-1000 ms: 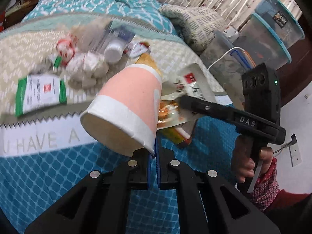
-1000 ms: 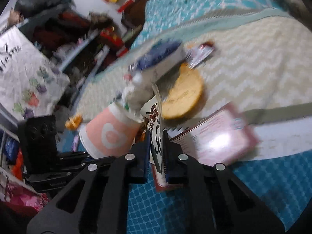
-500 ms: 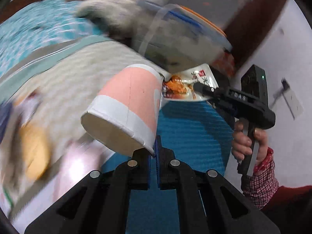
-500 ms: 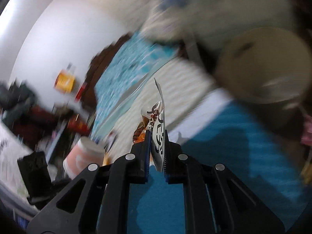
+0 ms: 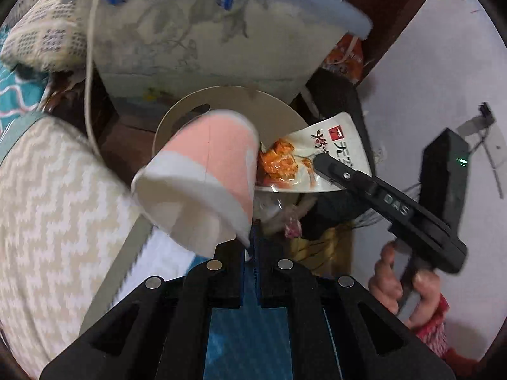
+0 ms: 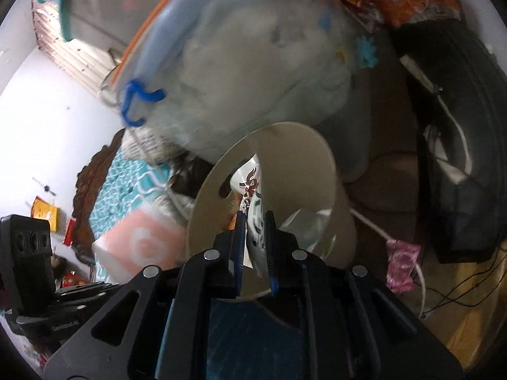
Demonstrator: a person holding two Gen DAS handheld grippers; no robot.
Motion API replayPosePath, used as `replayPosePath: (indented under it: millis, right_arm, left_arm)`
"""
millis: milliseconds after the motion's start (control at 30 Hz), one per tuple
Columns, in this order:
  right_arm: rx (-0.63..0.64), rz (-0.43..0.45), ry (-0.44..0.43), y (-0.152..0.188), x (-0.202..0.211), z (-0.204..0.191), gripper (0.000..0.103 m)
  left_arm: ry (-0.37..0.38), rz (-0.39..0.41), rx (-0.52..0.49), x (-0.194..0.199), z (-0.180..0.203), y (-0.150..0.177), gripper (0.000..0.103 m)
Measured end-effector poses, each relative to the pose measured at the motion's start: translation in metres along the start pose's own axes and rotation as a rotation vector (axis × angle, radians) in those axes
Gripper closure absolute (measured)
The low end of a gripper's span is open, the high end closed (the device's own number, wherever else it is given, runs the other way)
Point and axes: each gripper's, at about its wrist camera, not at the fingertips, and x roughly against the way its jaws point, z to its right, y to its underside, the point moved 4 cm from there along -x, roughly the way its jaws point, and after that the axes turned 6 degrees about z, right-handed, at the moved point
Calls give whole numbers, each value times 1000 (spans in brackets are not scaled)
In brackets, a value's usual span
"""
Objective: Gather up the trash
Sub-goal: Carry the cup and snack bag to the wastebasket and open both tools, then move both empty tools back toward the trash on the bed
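Bedding with a beige zigzag pattern fills the left of the left wrist view, and a white wall is seen at the far right. A large clear storage tub with a blue handle lies at the far top, with a round beige trash bin just below it. The left hand-held gripper is pinched tight on the rim of a pink and white paper cup, which is held tilted over the near edge of the bin. To the right, the right hand-held gripper is seen from the side, clamped on a white and orange snack wrapper that is held just beside the cup, above the bin's mouth.

Seen from the right wrist, the same tub is blurred at the top, and the bin stands at the centre with its opening turned toward the camera. The right hand-held gripper is narrowed on the wrapper, whose far end reaches into the bin's opening. The cup is seen at the near left, beside the bin's rim. A pink crumpled scrap lies on the floor to the right.
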Motion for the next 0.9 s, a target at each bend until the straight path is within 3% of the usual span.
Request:
replayPosePath:
  millis: [67,100,133,200,300,567,733,900]
  right_arm:
    - [-25,-11,-9,-5,-10,6,87]
    - [-46,-21,-21,-7,-14,11,81]
    - [-62,-24,-29,-7,-13,14,75]
    - [-87,3,-30,-9,-11,18,34]
    - [-54,66,-21,-12,-3,15,33]
    - [-34,78,-88,3,14,-19,33]
    - [11,16,-174,33,11,-62,33]
    - [69,-113,-252,78,-5,-109,33]
  left_arm:
    - [-29,-22,14,-15,0,-8,62]
    - [-51,-17,24,-19,-2,-13,42]
    - [-75,5,30,-20,-3,-16,43]
    - [-75,28,30,-13,-4,-16,43]
    - [-74,69,27,6,-6,-8,43]
    - [-93,169,42,75,-24,55,42]
    - [-134,178,81,106,-44,117,42]
    - [-213,219,149,152,-75,176,40]
